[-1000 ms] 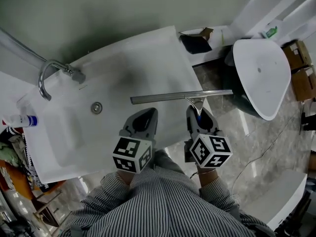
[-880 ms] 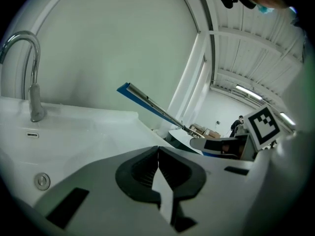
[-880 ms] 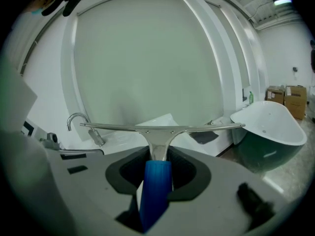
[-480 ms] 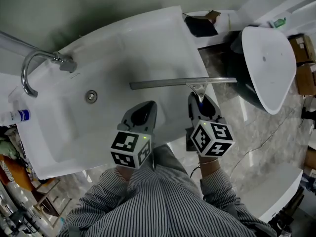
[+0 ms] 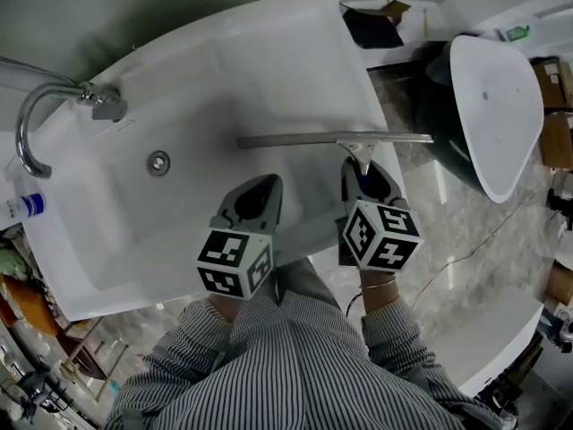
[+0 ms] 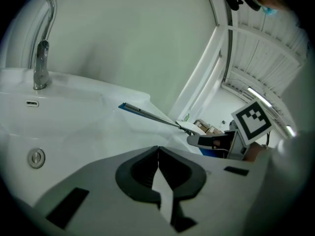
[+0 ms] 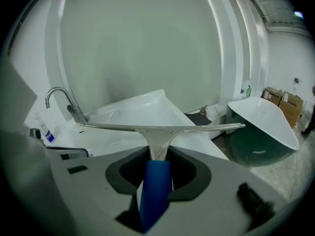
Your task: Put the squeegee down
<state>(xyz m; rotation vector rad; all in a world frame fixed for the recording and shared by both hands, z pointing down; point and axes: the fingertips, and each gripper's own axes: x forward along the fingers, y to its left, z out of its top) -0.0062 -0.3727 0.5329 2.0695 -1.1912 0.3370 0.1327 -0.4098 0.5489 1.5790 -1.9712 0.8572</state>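
Two grippers are held over a white sink (image 5: 269, 52), in whose basin a round drain (image 5: 158, 161) is seen. The squeegee (image 5: 336, 139) is clamped by its blue handle in the right gripper (image 5: 365, 176), with its blade stretched across the sink's right side; contact with the surface cannot be made out. The left gripper (image 5: 260, 193) is seen with jaws pressed together on nothing. A bottle (image 5: 22, 206) is cut off by the left edge.

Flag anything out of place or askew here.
The white basin right of the sink looks tilted on its dark base, not level. The squeegee is clamped in the right gripper; nothing spilled.
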